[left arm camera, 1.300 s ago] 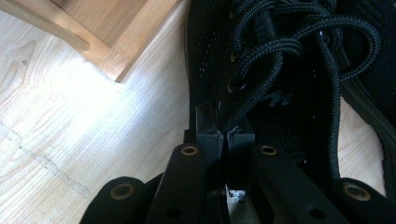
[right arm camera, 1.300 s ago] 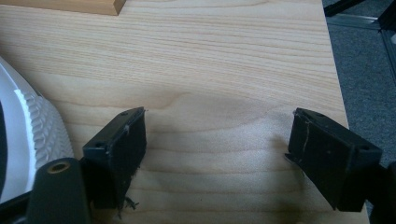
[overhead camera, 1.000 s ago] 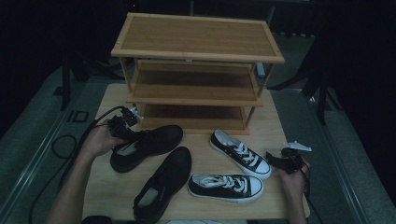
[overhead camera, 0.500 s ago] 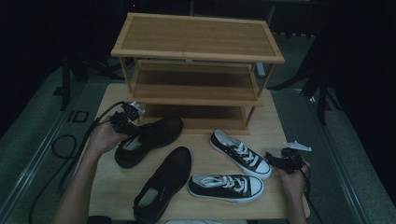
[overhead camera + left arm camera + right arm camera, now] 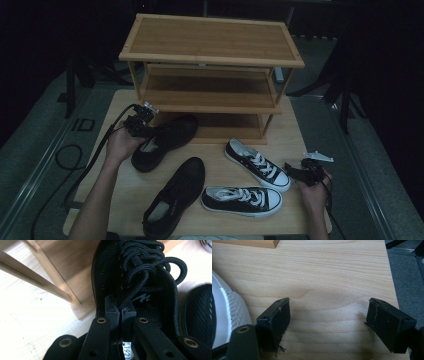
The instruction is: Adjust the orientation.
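Currently left hand-held gripper [image 5: 120, 315] was pinching the collar of the black knit lace-up shoe [image 5: 162, 141], which sat toe-first at the bamboo rack's [image 5: 210, 75] bottom shelf. Right hand-held gripper [image 5: 328, 323] rested spread over bare worktop [image 5: 324, 272], well apart.

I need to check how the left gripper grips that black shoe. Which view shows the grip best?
The left gripper view: the left gripper has its jaws pinched shut on the black shoe at its collar, beside the laces. The high view shows the whole shoe, toe toward the wooden rack, but the grip is tiny. The right gripper view faces bare table.
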The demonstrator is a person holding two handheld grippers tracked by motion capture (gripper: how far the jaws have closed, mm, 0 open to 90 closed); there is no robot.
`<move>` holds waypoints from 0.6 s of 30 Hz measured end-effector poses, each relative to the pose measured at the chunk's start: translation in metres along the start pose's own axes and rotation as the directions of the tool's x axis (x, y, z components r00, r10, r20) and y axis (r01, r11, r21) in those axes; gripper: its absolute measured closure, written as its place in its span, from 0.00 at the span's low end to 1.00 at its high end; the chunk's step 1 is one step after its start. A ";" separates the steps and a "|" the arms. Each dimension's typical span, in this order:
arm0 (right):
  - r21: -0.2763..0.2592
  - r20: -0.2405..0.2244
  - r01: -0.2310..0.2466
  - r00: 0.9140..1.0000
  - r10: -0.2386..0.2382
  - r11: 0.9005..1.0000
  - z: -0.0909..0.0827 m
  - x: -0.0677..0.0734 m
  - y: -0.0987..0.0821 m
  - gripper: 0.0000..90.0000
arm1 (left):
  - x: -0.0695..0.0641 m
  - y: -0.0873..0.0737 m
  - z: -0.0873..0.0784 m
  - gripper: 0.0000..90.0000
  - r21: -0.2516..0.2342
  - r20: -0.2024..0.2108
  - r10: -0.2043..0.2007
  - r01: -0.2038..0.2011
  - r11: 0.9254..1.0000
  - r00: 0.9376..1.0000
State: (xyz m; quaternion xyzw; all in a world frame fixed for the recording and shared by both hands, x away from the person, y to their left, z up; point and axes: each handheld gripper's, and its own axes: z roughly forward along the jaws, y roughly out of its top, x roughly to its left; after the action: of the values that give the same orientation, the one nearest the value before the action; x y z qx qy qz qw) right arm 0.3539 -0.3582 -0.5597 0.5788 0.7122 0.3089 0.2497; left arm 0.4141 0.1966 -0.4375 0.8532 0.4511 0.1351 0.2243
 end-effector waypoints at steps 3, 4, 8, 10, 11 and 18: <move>0.000 -0.001 0.000 1.000 0.000 1.000 0.000 0.000 0.000 0.21 | -0.002 0.002 0.005 0.98 -0.022 -0.038 -0.033 0.032 0.999 0.999; 0.000 -0.001 0.000 1.000 0.000 1.000 0.000 0.000 0.000 0.21 | -0.002 0.002 0.006 0.98 -0.023 -0.042 -0.034 0.033 0.999 0.999; 0.000 -0.002 0.002 1.000 -0.002 1.000 0.000 0.000 0.000 0.21 | -0.002 0.004 0.011 0.98 -0.017 -0.056 -0.046 0.045 0.999 0.997; -0.001 -0.003 0.003 1.000 -0.003 1.000 0.000 0.000 0.000 0.21 | -0.003 0.004 0.012 0.98 -0.016 -0.067 -0.044 0.043 0.999 0.997; -0.001 -0.003 0.003 1.000 -0.003 1.000 0.000 0.000 0.000 0.21 | -0.004 0.003 0.013 0.97 -0.016 -0.073 -0.040 0.039 0.999 0.997; -0.001 -0.003 0.004 1.000 -0.004 1.000 0.000 0.000 0.000 0.21 | -0.005 0.000 0.016 0.94 -0.012 -0.095 -0.007 0.005 1.000 0.995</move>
State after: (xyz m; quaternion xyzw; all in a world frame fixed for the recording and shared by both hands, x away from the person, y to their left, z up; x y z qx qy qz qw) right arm 0.3543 -0.3583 -0.5597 0.5768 0.7137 0.3095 0.2494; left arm 0.4177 0.1884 -0.4512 0.8431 0.4630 0.1776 0.2079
